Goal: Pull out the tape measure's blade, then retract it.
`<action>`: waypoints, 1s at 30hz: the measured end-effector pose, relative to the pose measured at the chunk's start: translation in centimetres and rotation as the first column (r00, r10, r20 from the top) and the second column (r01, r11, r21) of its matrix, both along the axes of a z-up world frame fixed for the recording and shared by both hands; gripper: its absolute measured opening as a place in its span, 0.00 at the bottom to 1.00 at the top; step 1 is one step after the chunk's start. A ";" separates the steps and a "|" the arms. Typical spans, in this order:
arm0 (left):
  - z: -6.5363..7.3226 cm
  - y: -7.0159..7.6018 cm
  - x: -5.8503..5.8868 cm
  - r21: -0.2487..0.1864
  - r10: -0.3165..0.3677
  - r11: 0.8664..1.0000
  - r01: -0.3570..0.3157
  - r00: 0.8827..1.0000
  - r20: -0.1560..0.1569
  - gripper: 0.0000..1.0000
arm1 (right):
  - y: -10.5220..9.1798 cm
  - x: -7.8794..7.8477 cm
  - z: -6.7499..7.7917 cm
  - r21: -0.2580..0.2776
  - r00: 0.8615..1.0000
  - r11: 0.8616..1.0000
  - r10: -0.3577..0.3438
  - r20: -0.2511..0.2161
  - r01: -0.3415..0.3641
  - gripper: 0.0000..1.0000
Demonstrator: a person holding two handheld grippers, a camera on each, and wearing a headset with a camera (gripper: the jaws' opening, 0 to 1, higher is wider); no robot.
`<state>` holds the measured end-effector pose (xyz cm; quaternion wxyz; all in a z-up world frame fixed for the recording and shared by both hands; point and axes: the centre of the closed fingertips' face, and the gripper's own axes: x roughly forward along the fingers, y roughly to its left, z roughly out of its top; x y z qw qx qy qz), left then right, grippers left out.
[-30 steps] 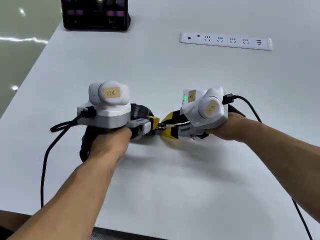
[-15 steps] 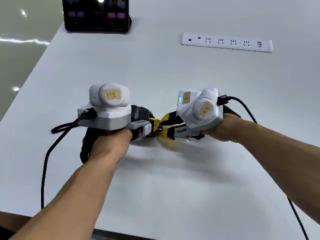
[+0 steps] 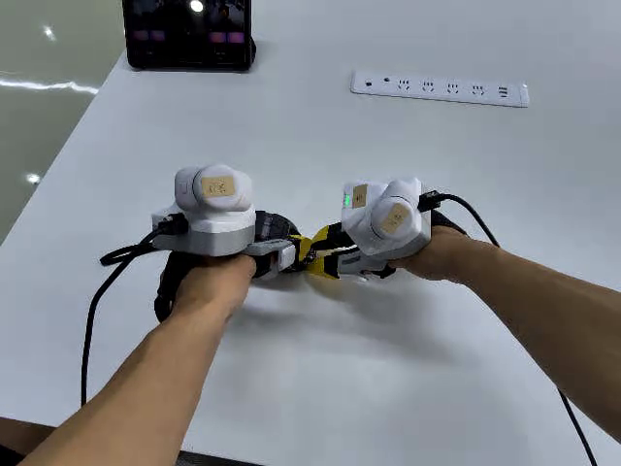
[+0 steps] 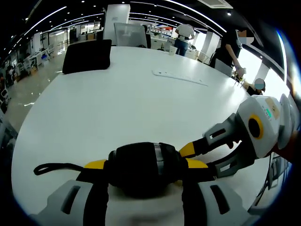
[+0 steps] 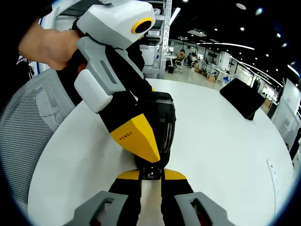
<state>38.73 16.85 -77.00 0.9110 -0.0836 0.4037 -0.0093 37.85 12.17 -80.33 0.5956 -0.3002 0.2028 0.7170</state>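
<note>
Toward the near edge of the bench (image 3: pixel 291 126), the left gripper (image 3: pixel 289 245) clamps the black tape measure (image 4: pixel 143 167) by its case. The right gripper (image 5: pixel 151 176), facing it, pinches the blade tip (image 5: pixel 151 172) close against the case. Farther off, a power strip (image 3: pixel 440 85) lies near the far edge and a dark device (image 3: pixel 189 34) sits at the far left corner.

Tape measure (image 4: pixel 143 167): black case, grey centre band, low over the bench (image 4: pixel 141 94). Left gripper view: at 6 o'clock. Right gripper view: blade mouth faces 6 o'clock.
</note>
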 end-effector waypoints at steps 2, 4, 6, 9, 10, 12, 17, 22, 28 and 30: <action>0.0 0.0 0.0 -0.001 0.002 1.000 -0.002 1.000 0.000 0.59 | 0.0 0.0 0.0 -0.001 1.000 1.000 -0.001 0.001 0.001 0.13; 0.0 0.0 0.0 -0.001 0.002 1.000 -0.002 1.000 0.002 0.59 | 0.0 0.0 0.0 -0.004 1.000 1.000 -0.001 0.004 0.001 0.13; 0.0 0.0 0.0 -0.003 0.004 1.000 -0.004 1.000 0.003 0.60 | 0.0 0.0 0.0 -0.006 1.000 1.000 -0.002 0.008 0.002 0.13; 0.0 0.0 0.0 -0.002 0.005 1.000 -0.005 1.000 0.008 0.60 | -0.1 0.0 0.1 -0.009 1.000 1.000 -0.003 0.007 0.003 0.14; 0.1 0.0 0.0 -0.001 0.003 1.000 -0.003 1.000 0.009 0.60 | -0.2 0.1 0.2 -0.009 1.000 1.000 -0.003 0.013 0.003 0.14; 0.1 -0.1 -0.1 0.000 -0.004 1.000 0.004 1.000 0.008 0.60 | -0.4 0.2 0.3 -0.011 1.000 1.000 -0.009 0.013 0.009 0.15; 0.2 -0.1 -0.3 0.011 -0.020 1.000 0.019 1.000 0.017 0.64 | -1.1 0.5 0.5 -0.019 1.000 1.000 -0.020 0.014 0.020 0.17; 0.4 -0.3 -0.6 0.019 -0.044 0.999 0.043 0.999 0.020 0.66 | -1.6 0.7 1.0 -0.009 0.999 0.999 -0.048 0.002 0.048 0.20; 0.6 -0.6 -0.9 0.018 -0.081 0.997 0.081 0.996 0.024 0.69 | -2.7 0.6 1.2 -0.011 0.998 0.998 -0.067 0.001 0.067 0.23; 0.6 -0.5 -1.0 0.026 -0.087 0.996 0.087 0.996 0.024 0.69 | -3.1 0.6 1.3 -0.012 0.997 0.997 -0.076 0.001 0.076 0.24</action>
